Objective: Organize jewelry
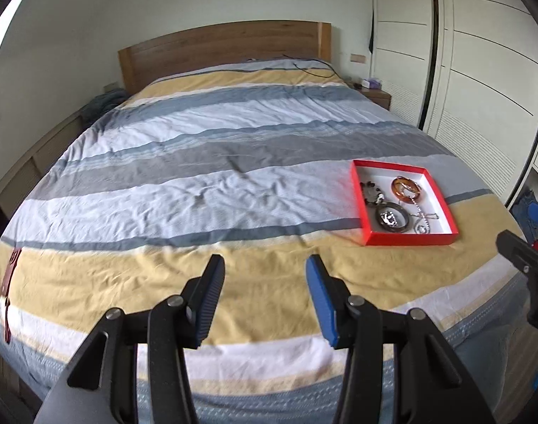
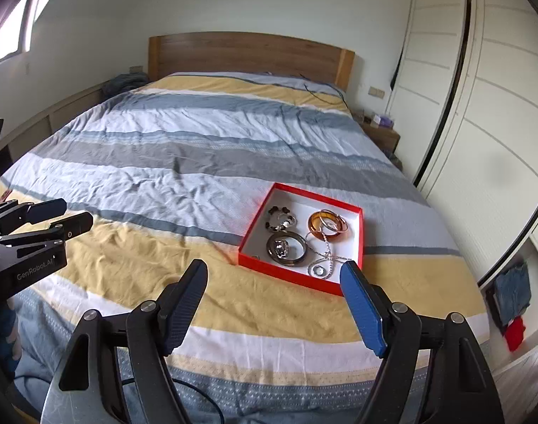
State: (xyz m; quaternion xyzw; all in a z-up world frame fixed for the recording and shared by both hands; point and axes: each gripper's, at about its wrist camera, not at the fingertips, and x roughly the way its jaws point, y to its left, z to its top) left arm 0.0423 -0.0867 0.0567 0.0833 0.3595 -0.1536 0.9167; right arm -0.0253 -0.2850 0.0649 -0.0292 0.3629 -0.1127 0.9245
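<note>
Wrinkled striped cloth bedcover [image 2: 205, 162], smooth wooden headboard [image 2: 247, 54], matt red cardboard tray [image 2: 290, 277], glossy amber bangle [image 2: 316, 229]

place: home bedroom
bed [image 1: 233, 148]: striped duvet, ahead of the fingers
headboard [image 1: 226, 49]: wood, far end
wardrobe [image 2: 488, 106]: white sliding doors, right
nightstand [image 2: 382, 134]: beside the headboard

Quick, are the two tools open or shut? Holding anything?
Left tool: open, holding nothing.
Right tool: open, holding nothing.

Red box [image 2: 297, 280], amber bangle [image 2: 318, 230], striped bedspread [image 2: 198, 162]
</note>
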